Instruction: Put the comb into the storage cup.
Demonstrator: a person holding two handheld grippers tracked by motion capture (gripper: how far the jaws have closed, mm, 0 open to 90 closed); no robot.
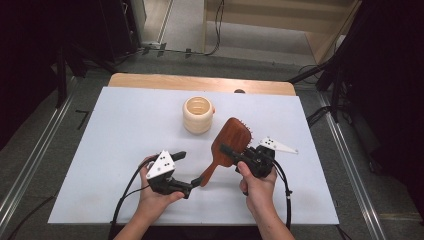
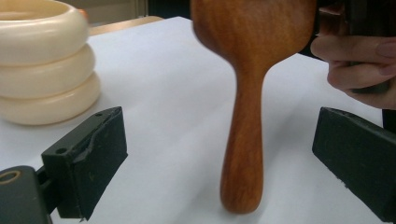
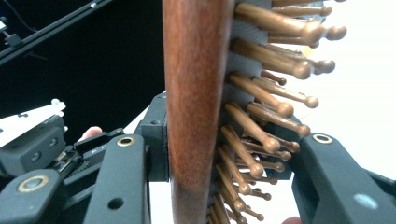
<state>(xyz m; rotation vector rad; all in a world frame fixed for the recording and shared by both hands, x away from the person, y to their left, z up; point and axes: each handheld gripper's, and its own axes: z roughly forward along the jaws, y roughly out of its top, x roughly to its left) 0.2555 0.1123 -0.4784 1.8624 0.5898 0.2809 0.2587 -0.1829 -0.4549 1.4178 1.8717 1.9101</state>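
Hairbrush [image 1: 227, 145] clamped in right gripper [image 1: 231, 151], handle between open left gripper [image 1: 189, 172]

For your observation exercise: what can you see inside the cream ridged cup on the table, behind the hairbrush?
The high view shows the cup open at the top, with pale ridged inner walls and nothing standing out of it. Its near wall hides the bottom, so whether something small lies there cannot be told.

White rectangular surface [image 1: 125, 150] over a light wooden top, edged at the far side; carrying a cream ribbed round wooden pot [image 1: 198, 115], upright, near the middle.
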